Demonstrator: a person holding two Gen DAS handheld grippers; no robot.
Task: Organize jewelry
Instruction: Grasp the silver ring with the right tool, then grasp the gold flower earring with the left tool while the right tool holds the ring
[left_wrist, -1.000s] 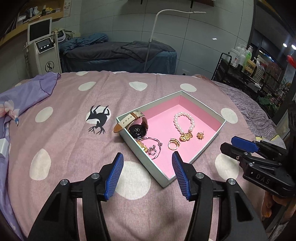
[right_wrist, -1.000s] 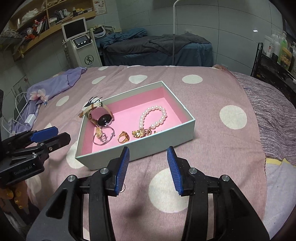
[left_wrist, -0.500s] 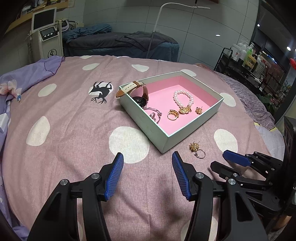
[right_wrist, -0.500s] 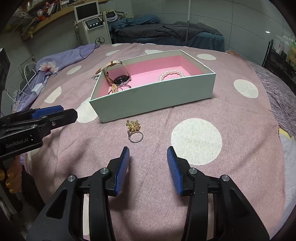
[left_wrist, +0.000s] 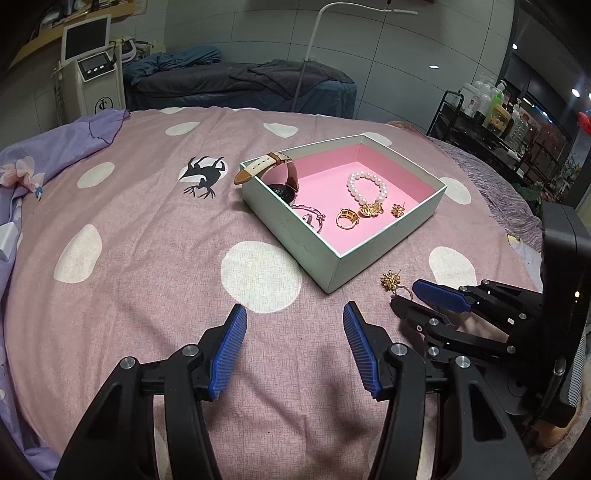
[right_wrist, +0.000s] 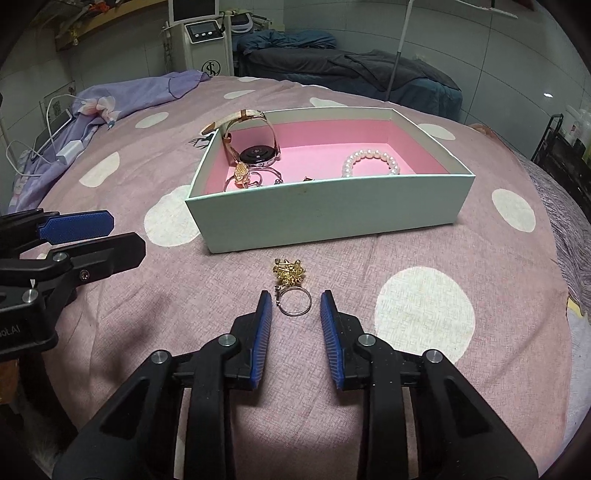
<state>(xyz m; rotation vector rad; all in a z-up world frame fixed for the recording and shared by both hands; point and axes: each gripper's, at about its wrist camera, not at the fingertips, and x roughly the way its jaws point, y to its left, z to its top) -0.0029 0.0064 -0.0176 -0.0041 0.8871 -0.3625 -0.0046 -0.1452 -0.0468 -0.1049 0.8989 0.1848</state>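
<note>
A pale green box (right_wrist: 325, 214) with a pink inside (left_wrist: 332, 236) sits on the pink dotted bedspread. It holds a watch (right_wrist: 256, 155), a pearl bracelet (left_wrist: 365, 190), a gold ring (left_wrist: 347, 218), an earring (left_wrist: 398, 209) and silver pieces. On the cloth in front of the box lie a gold flower earring (right_wrist: 289, 272) and a silver ring (right_wrist: 294, 302); they also show in the left wrist view (left_wrist: 391, 280). My right gripper (right_wrist: 295, 308) is open, its fingertips on either side of the silver ring. My left gripper (left_wrist: 294, 325) is open and empty, left of the box corner.
A purple cloth (left_wrist: 55, 147) with a charger and cables (right_wrist: 55, 147) lies at the bed's left edge. A treatment bed (left_wrist: 240, 85) and a machine (left_wrist: 96, 85) stand behind. A shelf cart with bottles (left_wrist: 491, 114) stands at the right.
Both grippers have drawn back from over the box towards the near side. My right gripper has then closed in on the silver ring, and its fingers have narrowed around it.
</note>
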